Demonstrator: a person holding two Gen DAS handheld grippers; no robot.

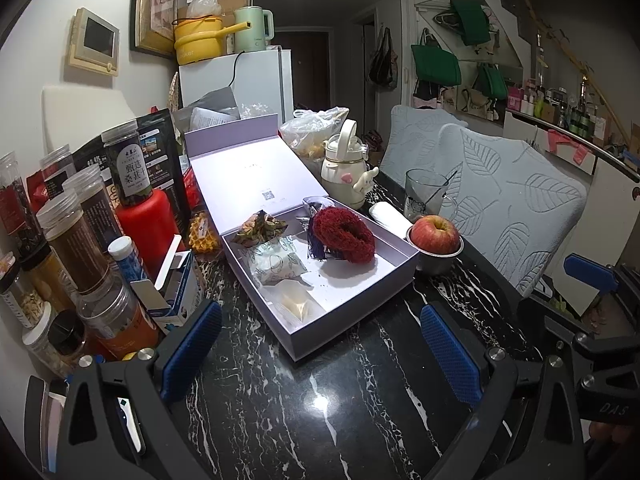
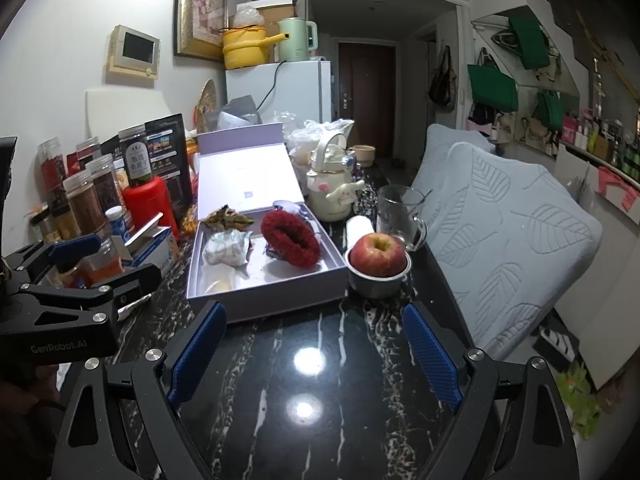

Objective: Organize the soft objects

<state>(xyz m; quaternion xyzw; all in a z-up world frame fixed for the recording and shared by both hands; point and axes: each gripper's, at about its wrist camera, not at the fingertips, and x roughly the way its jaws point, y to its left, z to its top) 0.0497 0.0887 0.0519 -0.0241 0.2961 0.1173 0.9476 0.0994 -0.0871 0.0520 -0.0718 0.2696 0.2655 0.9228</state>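
Note:
An open lilac box (image 1: 352, 312) (image 2: 264, 300) lies on the black marble table. In it lie a fluffy red scrunchie (image 1: 344, 236) (image 2: 290, 238), a brown patterned scrunchie (image 1: 260, 228) (image 2: 228, 218), a pale green patterned one (image 1: 276, 262) (image 2: 226, 250) and a cream one (image 1: 296, 304) (image 2: 218, 286). My left gripper (image 1: 320, 344) is open and empty, just short of the box's near corner. My right gripper (image 2: 316, 348) is open and empty in front of the box. The left gripper also shows at the left edge of the right wrist view (image 2: 104, 260).
An apple in a metal bowl (image 1: 435, 240) (image 2: 378, 264), a glass mug (image 1: 426, 194) (image 2: 398, 212) and a cream kettle (image 1: 346, 164) (image 2: 332, 184) stand right of the box. Jars and a red bottle (image 1: 148, 220) (image 2: 150, 200) crowd the left. Leaf-patterned cushions (image 1: 516, 200) (image 2: 512, 232) lie right.

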